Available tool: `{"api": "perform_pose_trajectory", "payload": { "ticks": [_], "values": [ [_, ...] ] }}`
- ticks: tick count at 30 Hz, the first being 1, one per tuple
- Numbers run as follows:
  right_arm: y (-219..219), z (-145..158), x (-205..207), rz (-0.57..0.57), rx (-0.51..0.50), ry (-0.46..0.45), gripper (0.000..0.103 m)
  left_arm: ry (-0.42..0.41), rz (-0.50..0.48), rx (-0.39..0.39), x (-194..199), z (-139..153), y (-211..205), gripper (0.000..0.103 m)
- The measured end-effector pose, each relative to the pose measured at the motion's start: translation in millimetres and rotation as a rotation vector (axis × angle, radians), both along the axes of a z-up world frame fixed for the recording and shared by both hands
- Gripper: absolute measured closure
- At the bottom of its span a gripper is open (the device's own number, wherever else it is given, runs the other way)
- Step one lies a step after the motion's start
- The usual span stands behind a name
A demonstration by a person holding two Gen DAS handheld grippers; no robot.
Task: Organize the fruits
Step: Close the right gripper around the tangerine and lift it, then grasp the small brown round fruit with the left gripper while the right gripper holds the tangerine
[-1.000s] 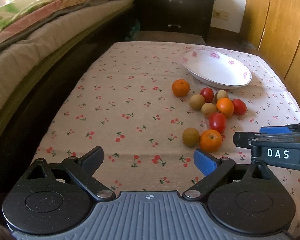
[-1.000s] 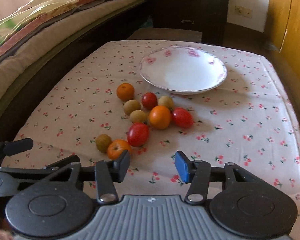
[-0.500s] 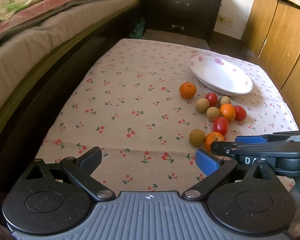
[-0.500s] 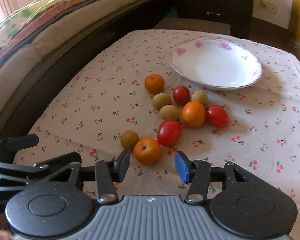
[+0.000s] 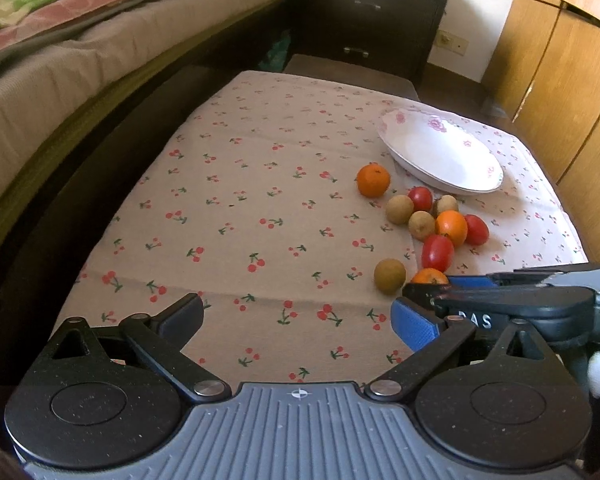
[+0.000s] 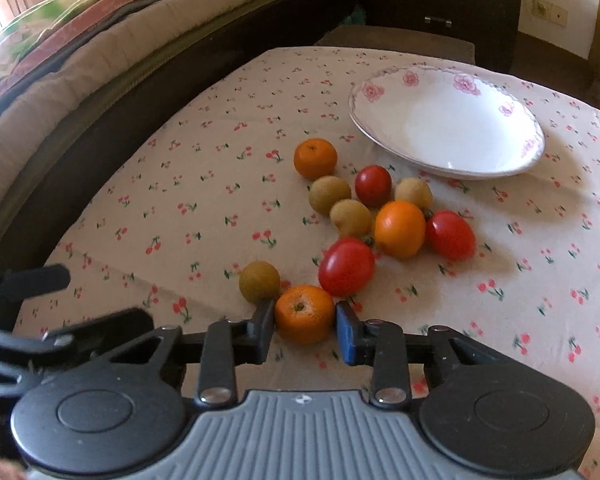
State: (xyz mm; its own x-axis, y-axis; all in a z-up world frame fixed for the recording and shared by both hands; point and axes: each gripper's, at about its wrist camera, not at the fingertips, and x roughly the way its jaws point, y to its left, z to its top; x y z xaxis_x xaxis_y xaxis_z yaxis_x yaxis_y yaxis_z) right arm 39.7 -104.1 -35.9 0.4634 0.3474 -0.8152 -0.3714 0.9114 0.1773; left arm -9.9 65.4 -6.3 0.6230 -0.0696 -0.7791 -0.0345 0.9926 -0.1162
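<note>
Several fruits lie in a cluster on the cherry-print cloth: oranges, red tomatoes and tan longan-like fruits. My right gripper has its two pads touching both sides of the nearest orange, which rests on the cloth; that orange shows partly hidden in the left wrist view. A red tomato and a tan fruit sit just beyond it. The white flowered bowl stands empty at the back. My left gripper is open and empty over the cloth, left of the right gripper.
The small table has a bed close on its left, a dark drawer unit behind and wooden cupboard doors on the right. Another orange lies at the far left of the cluster.
My right gripper has moved forward and down until the nearest orange sits between its pads, and the jaws have narrowed onto it. My left gripper has drawn back slightly and stays open.
</note>
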Motion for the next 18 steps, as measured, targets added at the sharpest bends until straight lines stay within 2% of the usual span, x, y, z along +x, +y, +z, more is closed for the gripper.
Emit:
{"api": "perform_pose_trajectory", "payload": {
  "ticks": [8,12,18],
  "values": [
    [-40.3,8.7,-21.2,-0.024,-0.044,0.011,0.069,-0.035,-0.116,0.02,10.2,-1.1,-33.2,0.003],
    [-61.0,15.4,-23.0,-0.066,-0.012,0.003,0.069,-0.034,-0.148,0.06,22.7,-7.6,-52.0,0.006],
    [-70.7,13.0,-21.5,-0.077,0.016,0.013,0.069,0.009,-0.155,0.048,46.5,-25.0,-62.0,0.025]
  ]
}}
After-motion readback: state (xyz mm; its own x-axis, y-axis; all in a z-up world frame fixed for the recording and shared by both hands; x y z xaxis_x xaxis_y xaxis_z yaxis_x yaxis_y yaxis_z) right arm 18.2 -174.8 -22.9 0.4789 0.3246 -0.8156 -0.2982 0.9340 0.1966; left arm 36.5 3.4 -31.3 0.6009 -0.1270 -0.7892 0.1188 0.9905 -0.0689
